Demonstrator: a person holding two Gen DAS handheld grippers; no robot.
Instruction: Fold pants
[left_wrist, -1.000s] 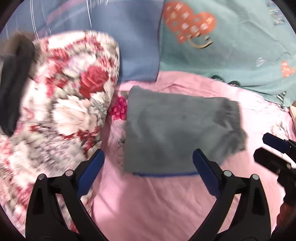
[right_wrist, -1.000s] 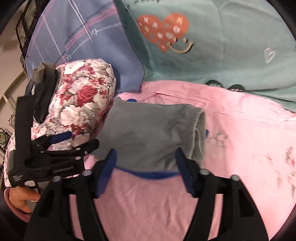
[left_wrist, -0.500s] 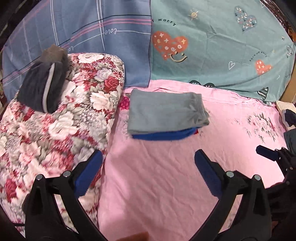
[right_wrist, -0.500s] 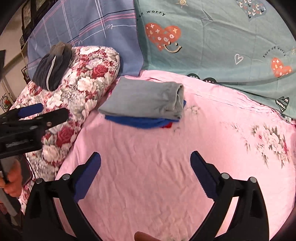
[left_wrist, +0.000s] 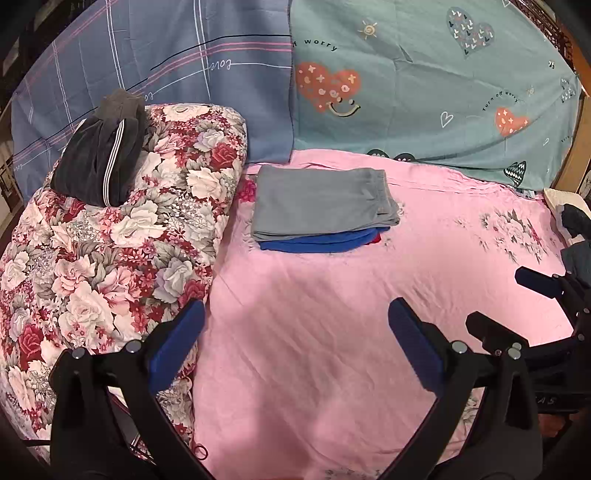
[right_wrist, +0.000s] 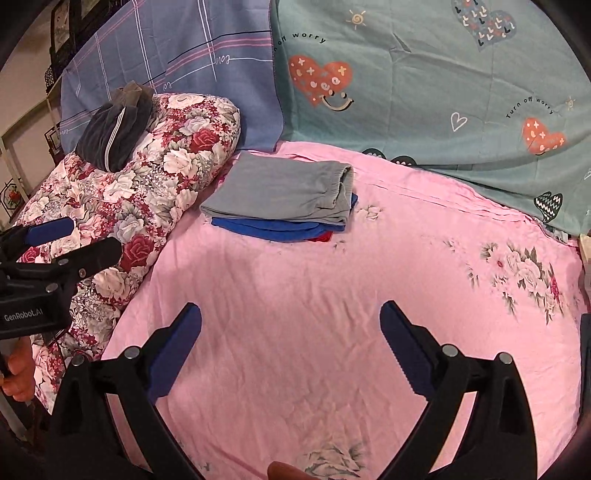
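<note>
Folded grey pants (left_wrist: 321, 201) (right_wrist: 280, 192) lie on top of a folded blue garment (left_wrist: 317, 243) (right_wrist: 273, 229) at the far side of the pink bed sheet (left_wrist: 332, 332) (right_wrist: 295, 295). A bit of red cloth peeks out under the blue one. My left gripper (left_wrist: 295, 332) hangs open over bare sheet, well short of the stack, with nothing between its fingers. My right gripper (right_wrist: 290, 332) is also open and empty, over the sheet nearer than the stack. Each gripper shows at the side of the other's view.
A floral quilt roll (left_wrist: 110, 240) (right_wrist: 147, 177) lies left of the stack with dark striped clothing (left_wrist: 99, 155) (right_wrist: 114, 136) on top. Blue plaid (left_wrist: 166, 66) and teal heart-print (left_wrist: 424, 85) cloths hang behind. More dark clothes (left_wrist: 576, 229) sit at the right edge.
Both grippers have pulled back and up from the grey pants, which now lie free on the stack. The right gripper's jaws have spread wider. The stack looks smaller and farther away.
</note>
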